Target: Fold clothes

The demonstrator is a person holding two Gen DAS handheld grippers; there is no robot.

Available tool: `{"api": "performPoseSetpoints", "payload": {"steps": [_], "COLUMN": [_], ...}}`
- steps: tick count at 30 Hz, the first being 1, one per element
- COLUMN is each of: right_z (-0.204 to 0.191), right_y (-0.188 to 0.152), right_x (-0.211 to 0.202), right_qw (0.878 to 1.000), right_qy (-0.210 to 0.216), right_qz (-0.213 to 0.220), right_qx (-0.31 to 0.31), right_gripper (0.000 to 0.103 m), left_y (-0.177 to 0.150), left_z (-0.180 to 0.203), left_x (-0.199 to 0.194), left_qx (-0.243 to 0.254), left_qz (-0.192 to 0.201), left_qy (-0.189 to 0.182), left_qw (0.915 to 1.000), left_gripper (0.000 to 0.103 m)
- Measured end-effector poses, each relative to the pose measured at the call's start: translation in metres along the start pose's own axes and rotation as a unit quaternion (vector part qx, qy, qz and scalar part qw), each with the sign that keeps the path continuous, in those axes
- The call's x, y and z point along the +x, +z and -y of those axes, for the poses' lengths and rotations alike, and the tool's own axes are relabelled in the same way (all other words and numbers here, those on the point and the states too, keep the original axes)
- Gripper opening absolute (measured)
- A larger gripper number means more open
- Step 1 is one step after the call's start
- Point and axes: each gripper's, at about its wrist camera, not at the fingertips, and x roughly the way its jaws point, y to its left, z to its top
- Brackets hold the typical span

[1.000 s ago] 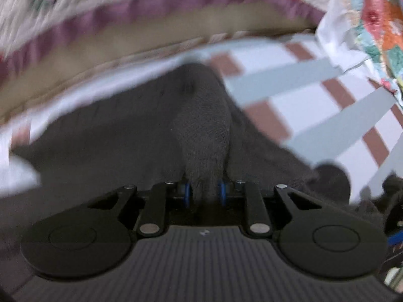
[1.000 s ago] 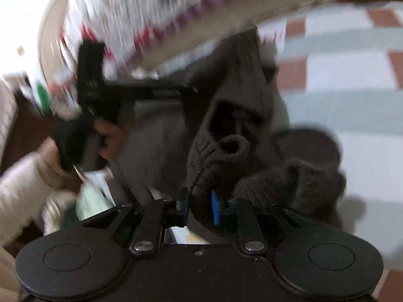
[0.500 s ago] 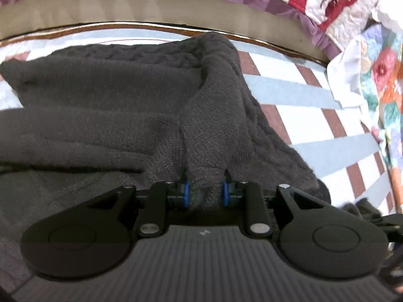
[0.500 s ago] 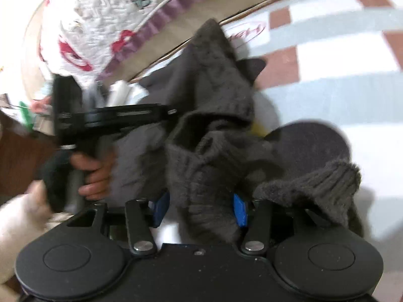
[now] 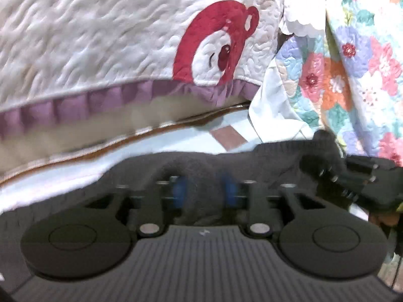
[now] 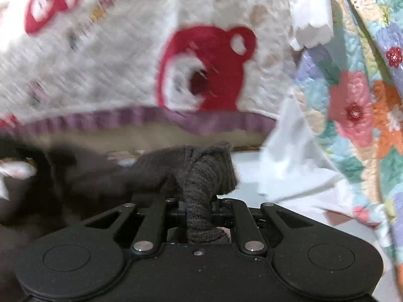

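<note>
Checked mat [image 5: 226,136] underfoot, bear quilt [image 5: 113,42] hanging at its far edge; left gripper [image 5: 204,191] has just been opening around dark sweater [image 6: 201,173], right gripper [image 6: 199,206] just closing, pinching it.

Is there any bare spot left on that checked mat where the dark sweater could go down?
Yes. Bare checked mat lies beyond the dark sweater, up to the bear quilt's purple frill. The right side is crowded: white cloth and the floral quilt spill over the mat. The nearer side is under the sweater.
</note>
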Motion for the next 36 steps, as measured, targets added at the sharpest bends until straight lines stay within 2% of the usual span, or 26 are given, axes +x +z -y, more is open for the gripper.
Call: {"api": "performPoseSetpoints", "payload": {"steps": [4, 8, 11, 14, 17, 20, 24, 25, 26, 27, 28, 29, 32, 33, 34, 36], "right_z": [0.028, 0.033, 0.033, 0.036, 0.037, 0.039, 0.04, 0.04, 0.04, 0.039, 0.039, 0.038, 0.037, 0.036, 0.035, 0.034], "right_y": [-0.016, -0.021, -0.026, -0.026, -0.026, -0.029, -0.028, -0.028, -0.027, -0.026, -0.026, -0.027, -0.028, -0.028, -0.028, -0.028], "right_x": [0.033, 0.044, 0.055, 0.053, 0.047, 0.046, 0.043, 0.041, 0.04, 0.038, 0.037, 0.037, 0.04, 0.04, 0.039, 0.035], "right_qw": [0.995, 0.991, 0.988, 0.988, 0.99, 0.99, 0.991, 0.991, 0.992, 0.992, 0.992, 0.992, 0.993, 0.993, 0.993, 0.994], "right_qy": [0.013, 0.015, 0.006, 0.006, 0.008, 0.013, 0.019, 0.019, 0.02, 0.022, 0.023, 0.022, 0.021, 0.02, 0.02, 0.02], "right_qz": [-0.081, -0.116, -0.141, -0.132, -0.117, -0.115, -0.104, -0.101, -0.097, -0.095, -0.093, -0.093, -0.094, -0.093, -0.093, -0.088], "right_qx": [0.049, 0.06, 0.066, 0.08, 0.08, 0.084, 0.083, 0.082, 0.081, 0.08, 0.079, 0.078, 0.075, 0.073, 0.07, 0.063], "right_gripper": [0.014, 0.017, 0.02, 0.018, 0.018, 0.018, 0.018, 0.018, 0.018, 0.018, 0.018, 0.018, 0.018, 0.018, 0.018, 0.018], "left_y": [-0.008, -0.036, -0.059, -0.08, -0.101, -0.113, -0.109, -0.109, -0.108, -0.107, -0.104, -0.102, -0.109, -0.113, -0.12, -0.135], "left_z": [-0.019, -0.069, -0.114, -0.162, -0.209, -0.232, -0.226, -0.225, -0.223, -0.221, -0.219, -0.219, -0.231, -0.237, -0.243, -0.257], "left_x": [0.002, -0.012, -0.026, -0.042, -0.062, -0.072, -0.068, -0.071, -0.072, -0.072, -0.068, -0.063, -0.057, -0.058, -0.059, -0.063], "left_qx": [0.002, -0.038, -0.08, -0.136, -0.249, -0.306, -0.273, -0.27, -0.254, -0.232, -0.21, -0.195, -0.235, -0.264, -0.301, -0.377], "left_qz": [-0.02, -0.041, -0.058, -0.073, -0.053, -0.023, -0.039, -0.033, -0.03, -0.031, -0.044, -0.065, -0.091, -0.095, -0.096, -0.065], "left_qy": [0.02, 0.096, 0.173, 0.236, 0.239, 0.22, 0.291, 0.302, 0.307, 0.31, 0.321, 0.335, 0.345, 0.348, 0.351, 0.344], "left_qw": [0.9996, 0.9938, 0.9801, 0.9594, 0.9369, 0.9262, 0.9162, 0.9135, 0.9165, 0.9215, 0.9227, 0.9194, 0.9042, 0.8946, 0.8815, 0.8578], "left_gripper": [0.049, 0.05, 0.05, 0.051, 0.051, 0.052, 0.054, 0.06, 0.068, 0.07, 0.071, 0.071, 0.071, 0.071, 0.072, 0.078]}}
